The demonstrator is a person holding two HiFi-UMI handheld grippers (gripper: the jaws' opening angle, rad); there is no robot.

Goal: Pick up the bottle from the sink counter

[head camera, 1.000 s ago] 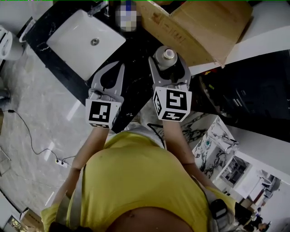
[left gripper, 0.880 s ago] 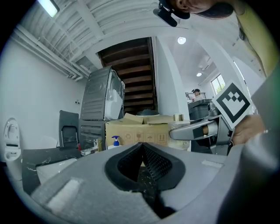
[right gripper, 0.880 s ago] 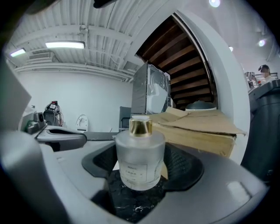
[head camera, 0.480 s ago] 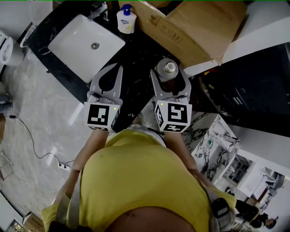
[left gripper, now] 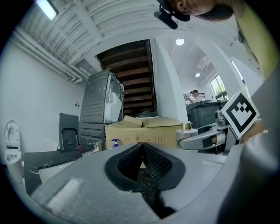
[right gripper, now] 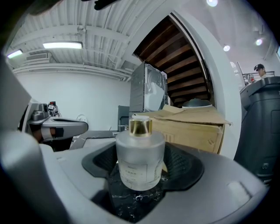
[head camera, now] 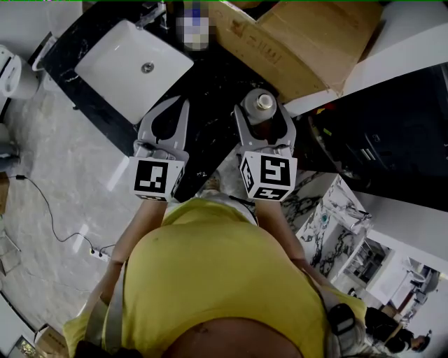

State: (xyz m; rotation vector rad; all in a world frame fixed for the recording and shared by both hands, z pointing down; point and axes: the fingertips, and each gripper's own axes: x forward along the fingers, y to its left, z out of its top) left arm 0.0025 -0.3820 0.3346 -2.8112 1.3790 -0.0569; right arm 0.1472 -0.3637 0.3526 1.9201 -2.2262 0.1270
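Note:
A frosted glass bottle [head camera: 262, 105] with a gold cap stands upright on the black marble sink counter [head camera: 210, 84]. My right gripper [head camera: 263, 117] is open, one finger on each side of the bottle. In the right gripper view the bottle [right gripper: 140, 159] sits between the dark pads with a small gap on both sides. My left gripper [head camera: 180, 108] hovers over the counter to the bottle's left, shut on nothing. Its jaw tips meet in the left gripper view [left gripper: 142, 151], where the bottle's cap [left gripper: 187, 127] shows at the right.
A white sink [head camera: 133, 63] with a faucet [head camera: 154, 12] is set into the counter at the left. A large cardboard box [head camera: 301, 42] stands right behind the bottle. A soap pump [left gripper: 114, 143] is beside the sink. A black cabinet [head camera: 392, 140] is at the right.

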